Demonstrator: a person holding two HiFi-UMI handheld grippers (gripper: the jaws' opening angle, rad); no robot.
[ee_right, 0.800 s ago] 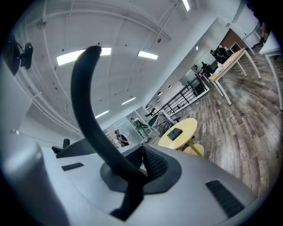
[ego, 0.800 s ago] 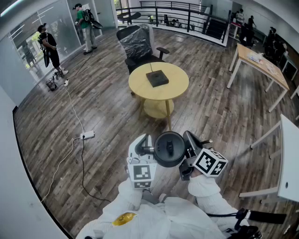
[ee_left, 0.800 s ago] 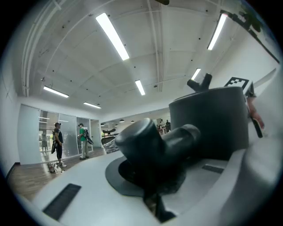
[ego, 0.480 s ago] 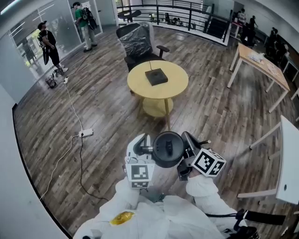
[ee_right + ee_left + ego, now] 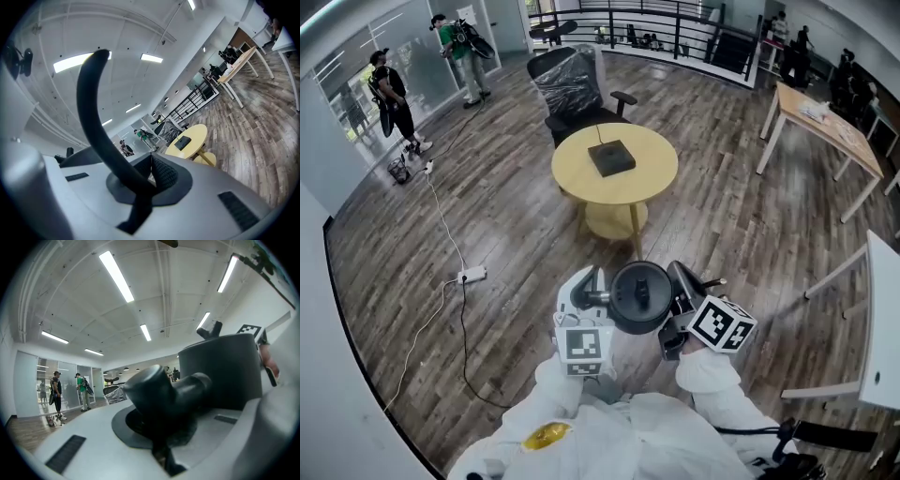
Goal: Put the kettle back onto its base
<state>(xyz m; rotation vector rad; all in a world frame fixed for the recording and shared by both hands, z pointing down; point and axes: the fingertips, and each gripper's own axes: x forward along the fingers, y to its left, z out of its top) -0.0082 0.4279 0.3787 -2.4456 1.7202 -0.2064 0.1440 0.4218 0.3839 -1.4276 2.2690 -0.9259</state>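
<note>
I hold a black kettle (image 5: 639, 297) in the air, close in front of the person, between both grippers. My left gripper (image 5: 598, 299) is shut on a stubby dark part that sticks out of the kettle's left side (image 5: 164, 394). The kettle's body (image 5: 220, 371) fills the right of the left gripper view. My right gripper (image 5: 676, 302) is shut on the kettle's thin curved handle (image 5: 91, 117), which runs down between its jaws. The dark square base (image 5: 612, 157) lies on a round yellow table (image 5: 652, 183) farther ahead, also seen small in the right gripper view (image 5: 182, 142).
A plastic-wrapped office chair (image 5: 572, 89) stands behind the round table. A white power strip (image 5: 472, 275) with cables lies on the wood floor at the left. A wooden desk (image 5: 825, 127) and a white table (image 5: 881, 319) are at the right. Two people (image 5: 389, 94) stand far left.
Both grippers keep their hold on the kettle in the same pose. The person in green at the back has stepped a little to the left.
</note>
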